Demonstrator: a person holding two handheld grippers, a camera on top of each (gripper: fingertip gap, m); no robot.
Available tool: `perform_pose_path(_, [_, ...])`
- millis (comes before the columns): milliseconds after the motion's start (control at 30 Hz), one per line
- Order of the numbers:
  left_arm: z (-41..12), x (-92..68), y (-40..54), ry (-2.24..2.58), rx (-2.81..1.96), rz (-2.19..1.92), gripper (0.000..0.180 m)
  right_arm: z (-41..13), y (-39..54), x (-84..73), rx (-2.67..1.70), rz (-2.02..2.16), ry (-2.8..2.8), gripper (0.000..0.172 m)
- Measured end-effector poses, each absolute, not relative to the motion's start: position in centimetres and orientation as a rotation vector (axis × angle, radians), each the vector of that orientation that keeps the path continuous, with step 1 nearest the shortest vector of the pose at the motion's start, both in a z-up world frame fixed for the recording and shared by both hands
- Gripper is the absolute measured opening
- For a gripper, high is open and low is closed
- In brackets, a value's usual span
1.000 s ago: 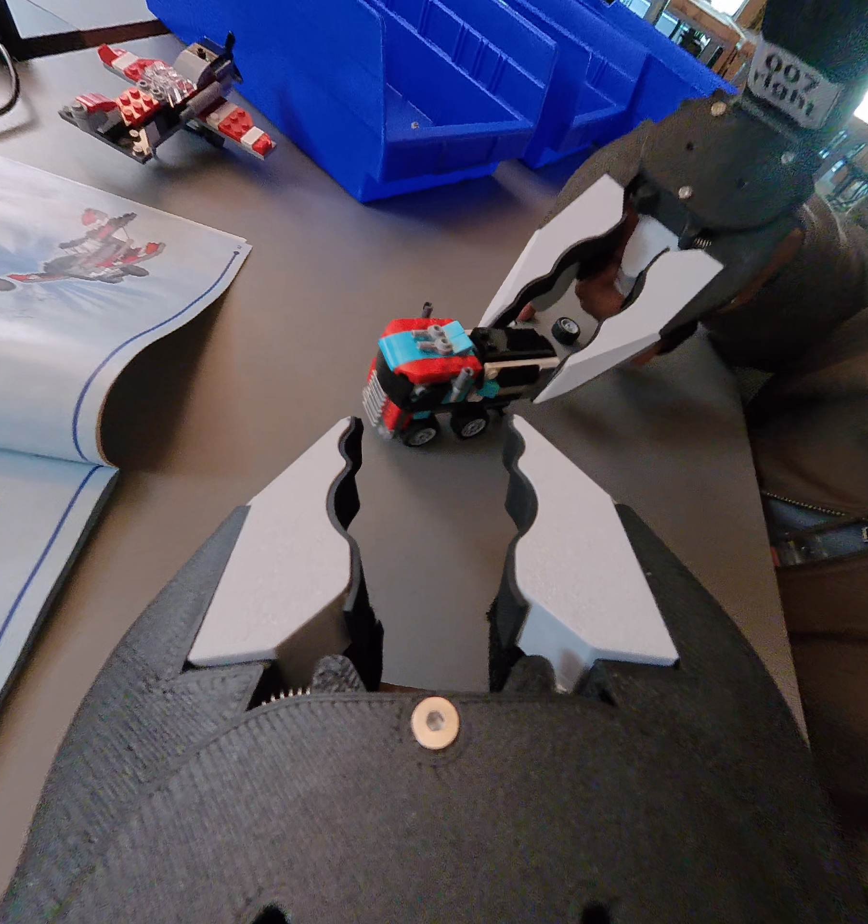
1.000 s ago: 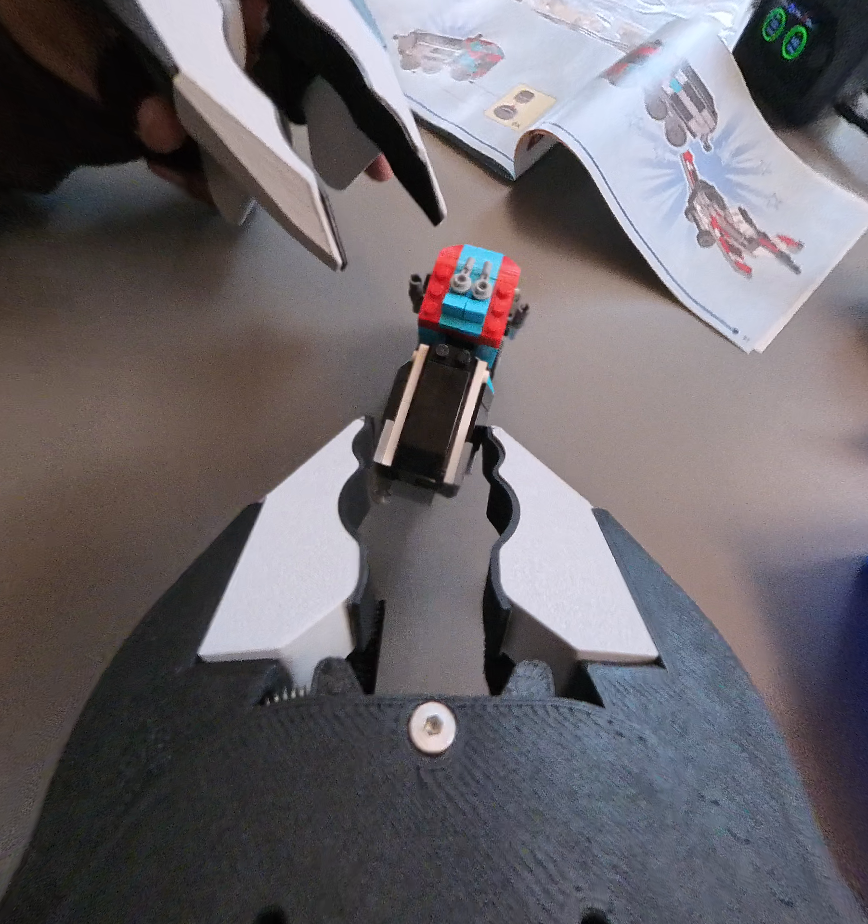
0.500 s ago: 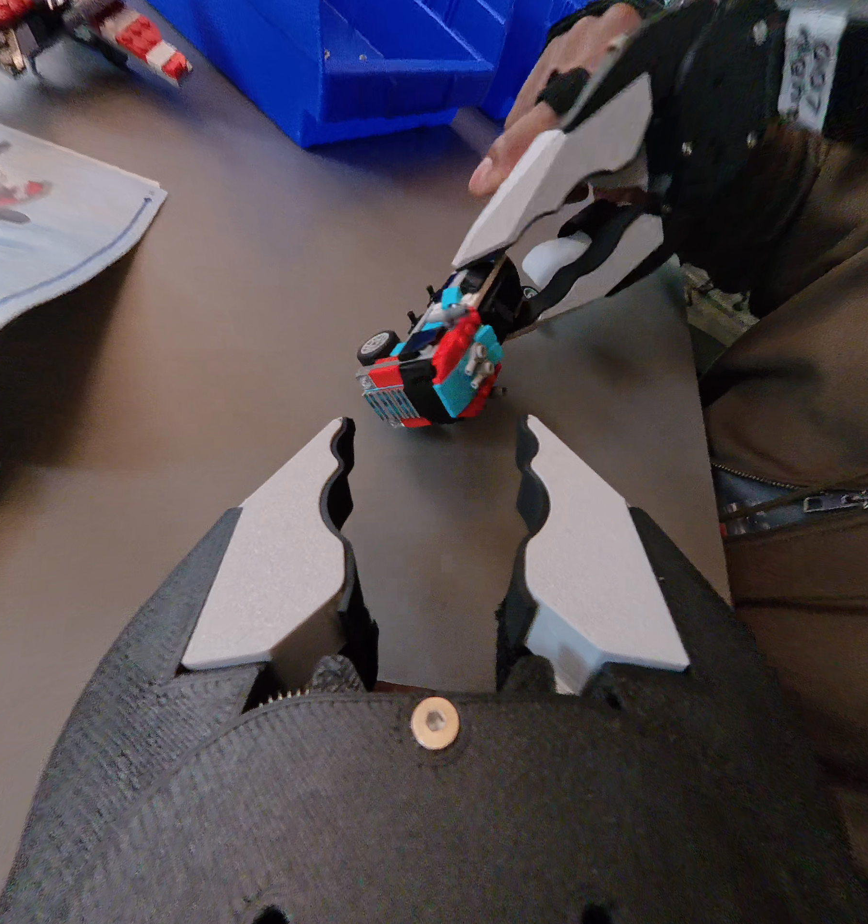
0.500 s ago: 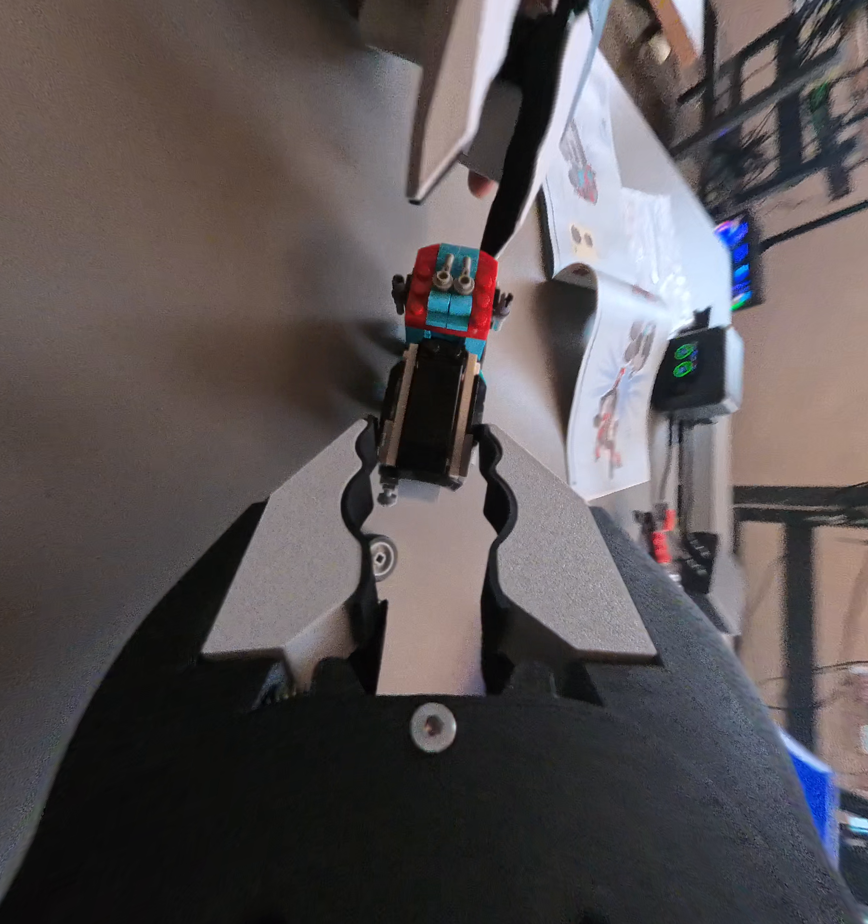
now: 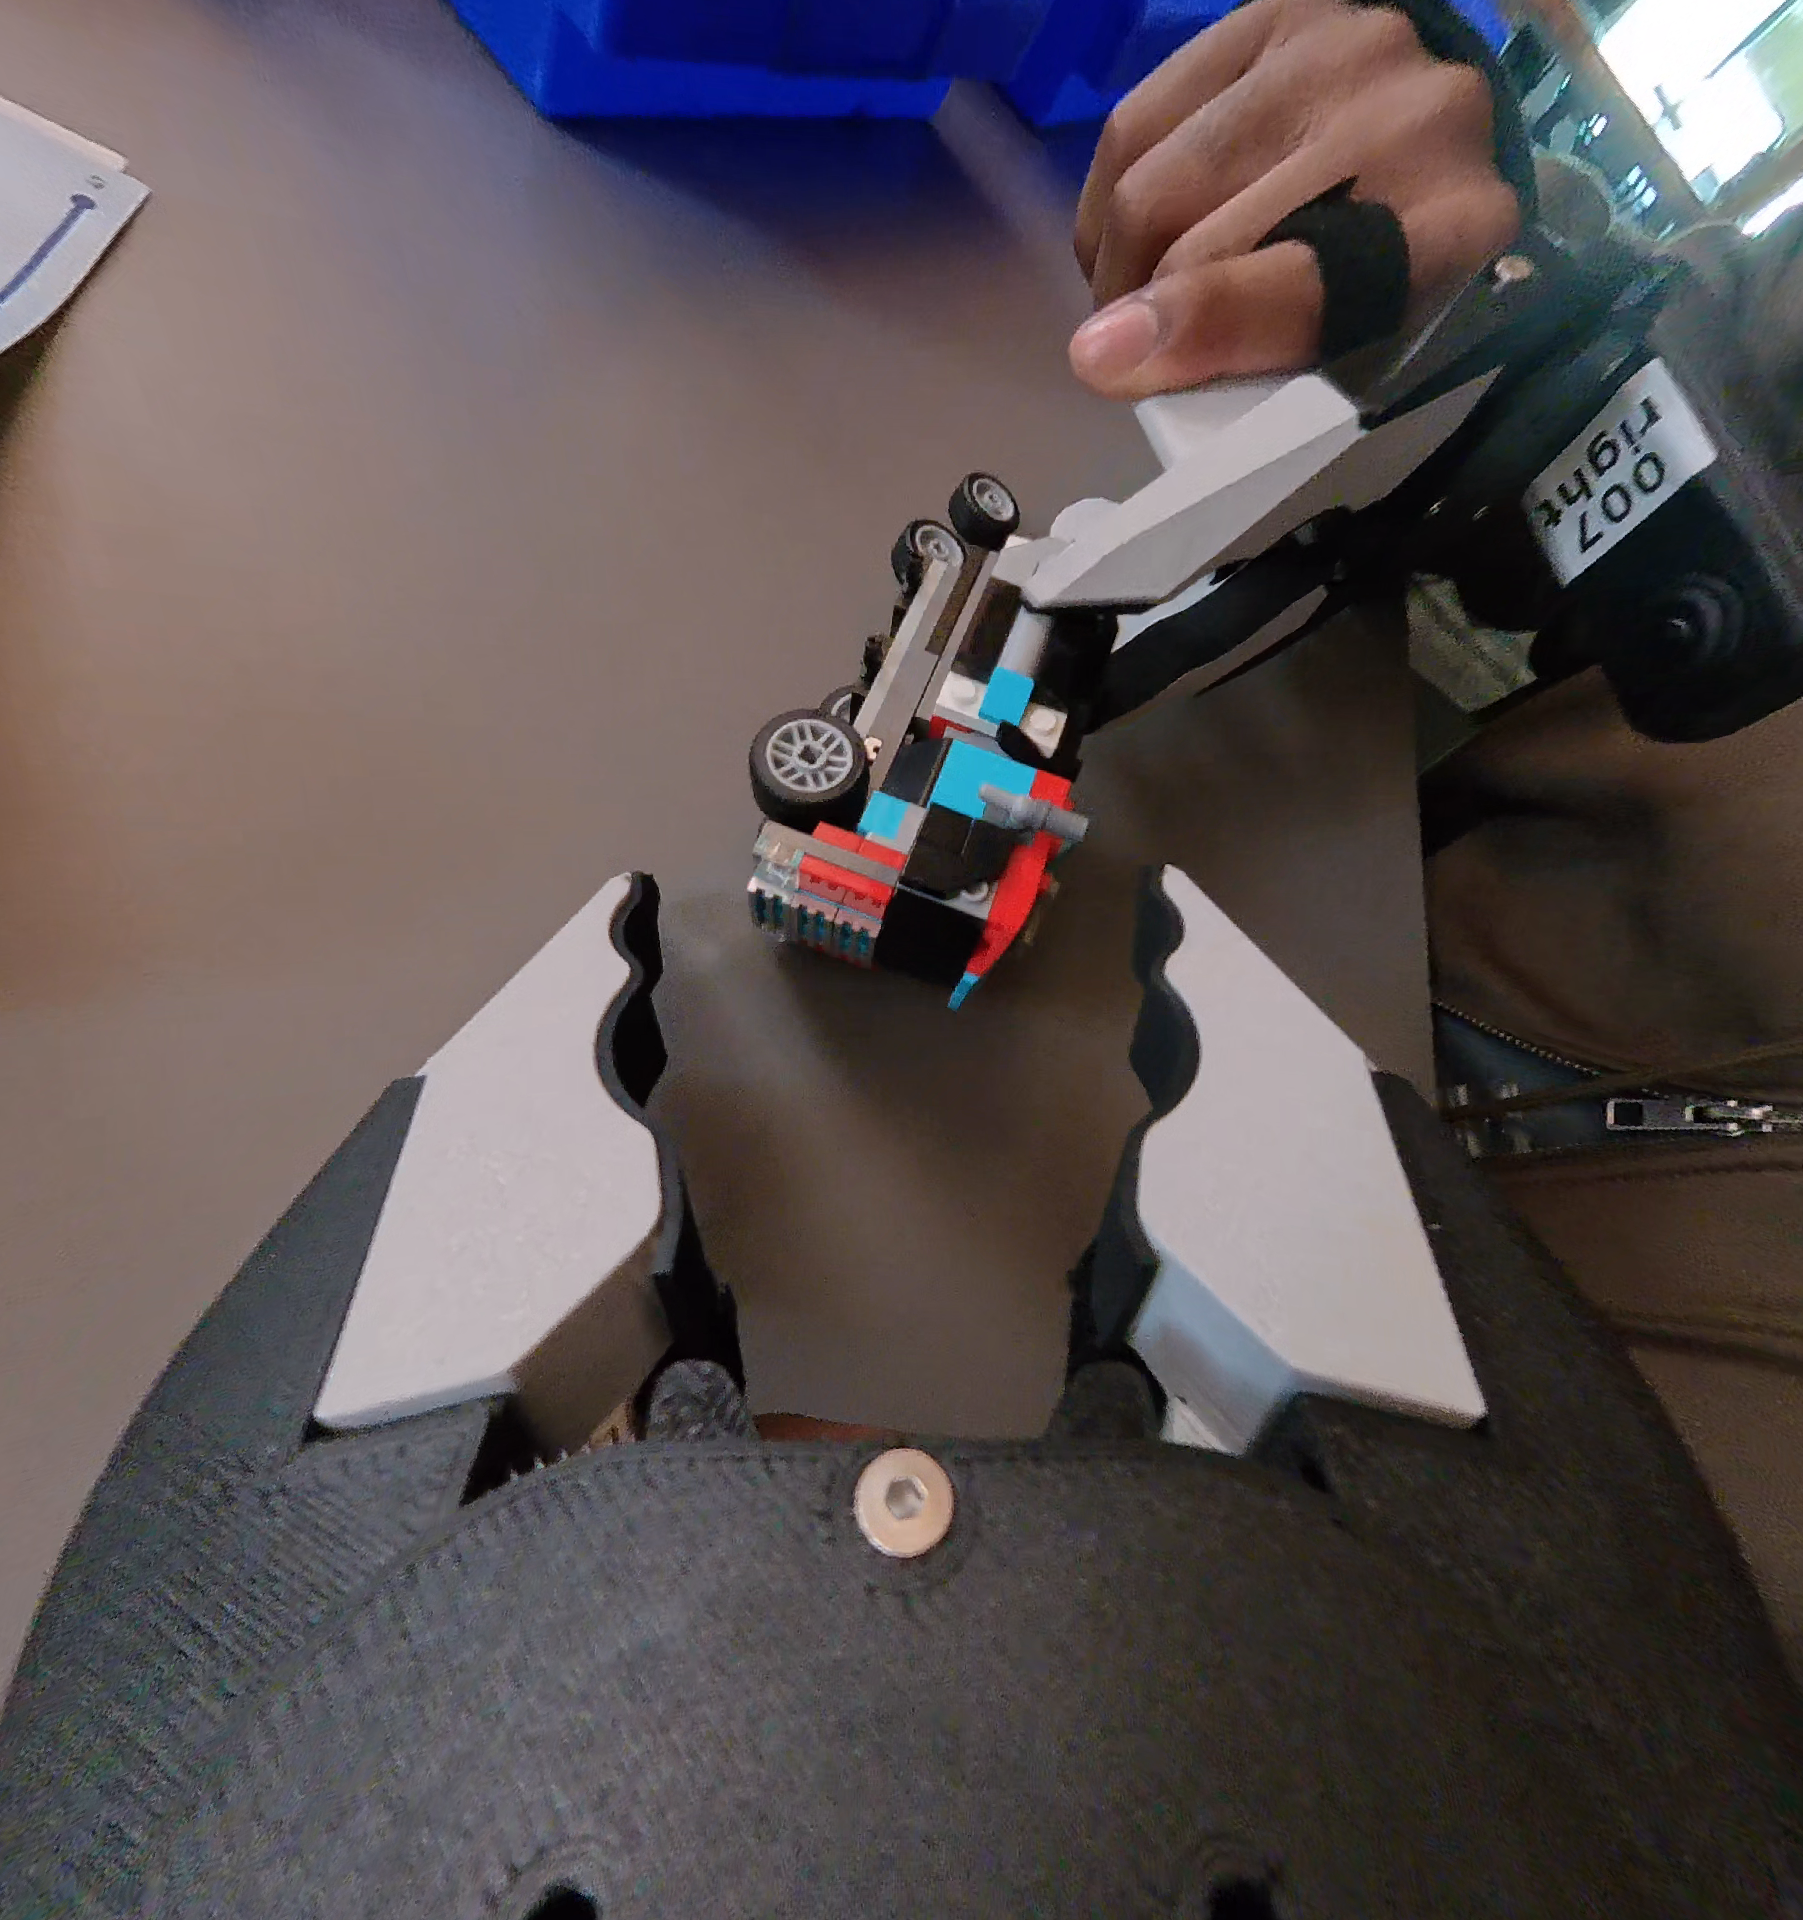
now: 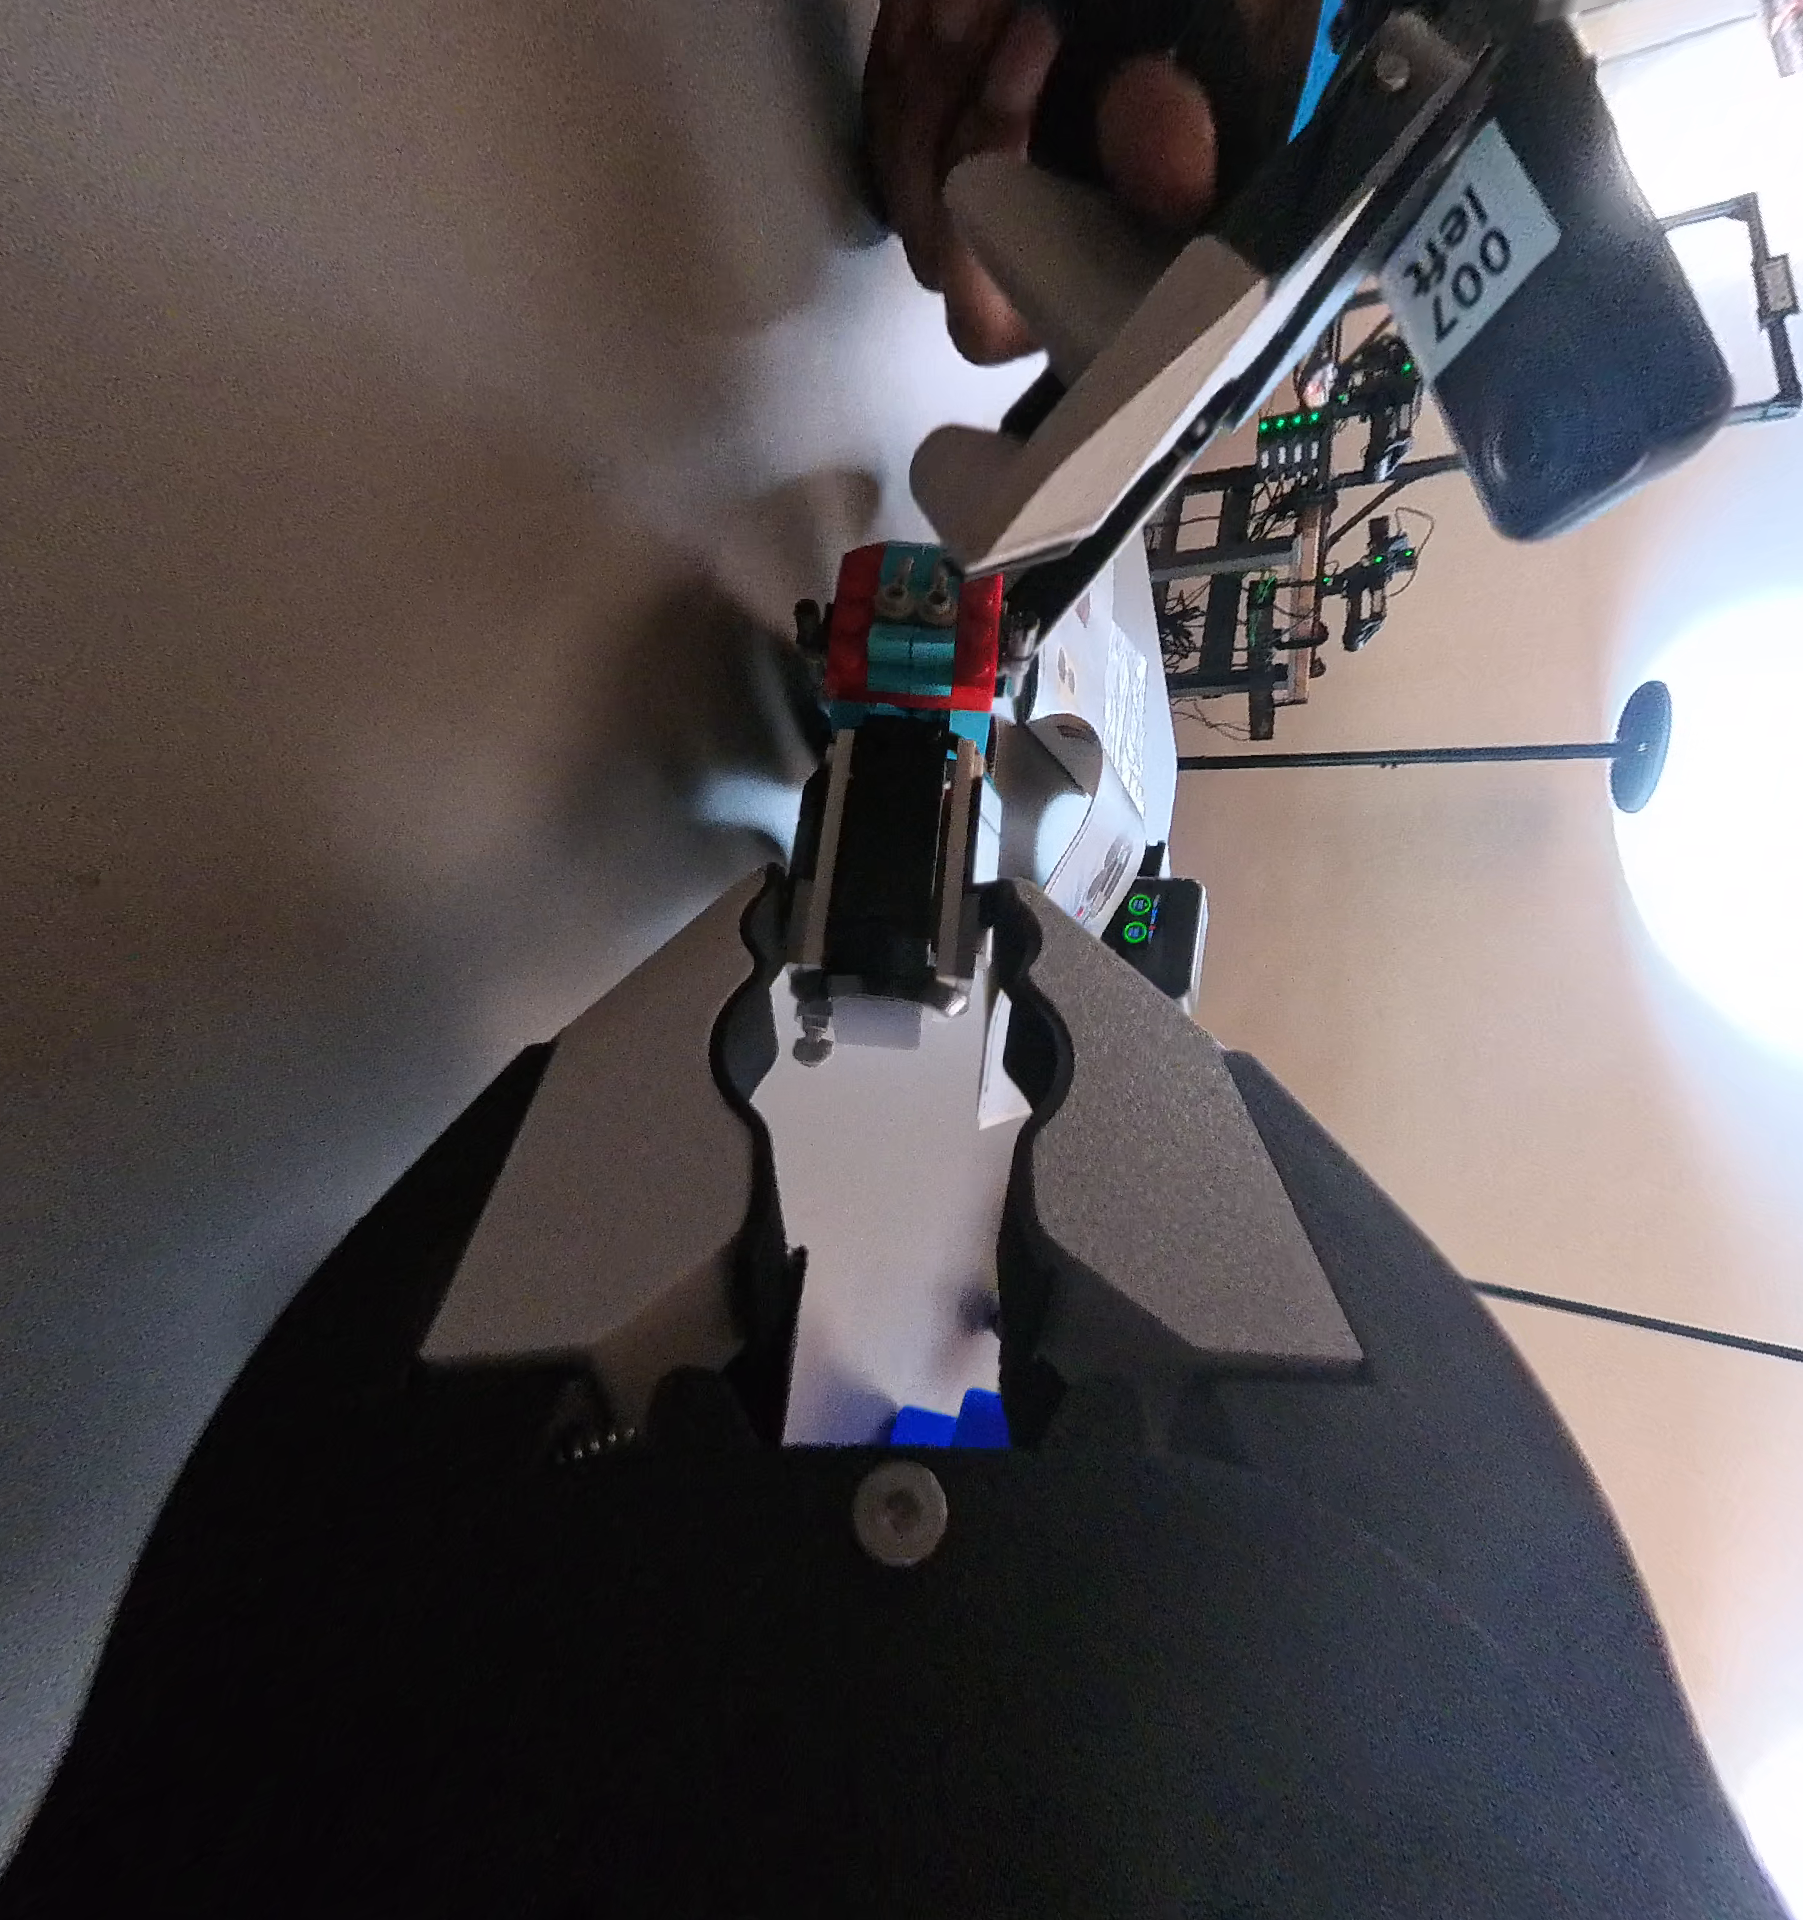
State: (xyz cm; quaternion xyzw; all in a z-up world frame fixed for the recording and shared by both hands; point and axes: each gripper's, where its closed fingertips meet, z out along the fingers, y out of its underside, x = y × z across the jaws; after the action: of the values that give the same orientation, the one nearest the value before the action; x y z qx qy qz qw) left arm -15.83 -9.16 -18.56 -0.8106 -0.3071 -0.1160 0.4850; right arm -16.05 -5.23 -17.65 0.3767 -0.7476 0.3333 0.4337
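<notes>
1. Two grippers over a grey bench [image 5: 357,644], each held in a person's hand.
2. Right gripper [image 6: 881,914]: fingers [image 6: 616,1122] narrow, pressed on both sides of the black rear bed of a toy truck [image 5: 918,800]. Truck built of red, teal and black bricks.
3. Truck rolled onto its side, wheels [image 5: 809,764] pointing to the left of the left wrist view, grille end toward the left gripper. Whether its cab touches the bench: cannot tell.
4. Left gripper [image 5: 897,914]: fingers [image 5: 523,1143] wide apart, nothing between them but bench surface. Truck's cab sits just ahead of the fingertips, apart from both.
5. In the right wrist view the left gripper's upper finger crosses over the cab roof; contact cannot be told.
6. Blue bins [image 5: 751,52] at the far bench edge. Open booklet [image 5: 14,249] at far left.
7. Small black device [image 6: 1162,930] with green lights beyond the booklet in the right wrist view.
</notes>
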Motion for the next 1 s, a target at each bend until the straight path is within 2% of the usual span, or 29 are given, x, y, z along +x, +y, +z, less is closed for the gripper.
perform_pose_path(167, [-19.3,-15.8,-8.4,-0.702,-2.044,-0.240,0.092,-17.7,-5.6,-15.6,0.949,0.866,-1.837,0.040])
perform_pose_path(267, [-19.5,-15.5,-8.3,-0.669,-2.070,-0.238,0.073,-17.7,-5.6,-15.7,0.938,0.884,-1.844,0.040])
perform_pose_path(433, [-19.5,-15.5,-8.3,-0.647,-2.073,-0.209,0.068,-17.8,-5.1,-16.0,0.885,0.924,-1.927,0.041])
perform_pose_path(667, [-19.3,-15.6,-8.3,-0.584,-2.086,-0.154,0.067,-16.6,-3.7,-15.8,0.565,1.193,-2.319,0.074])
perform_pose_path(833, [-19.2,-15.5,-8.2,-0.429,-2.133,-0.015,0.066,-16.2,-4.3,-15.3,0.317,1.368,-2.647,0.076])
perform_pose_path(1000, [-19.2,-15.6,-8.3,-0.365,-2.156,0.055,0.066,-18.8,-4.8,-15.3,0.205,1.223,-2.899,0.078])
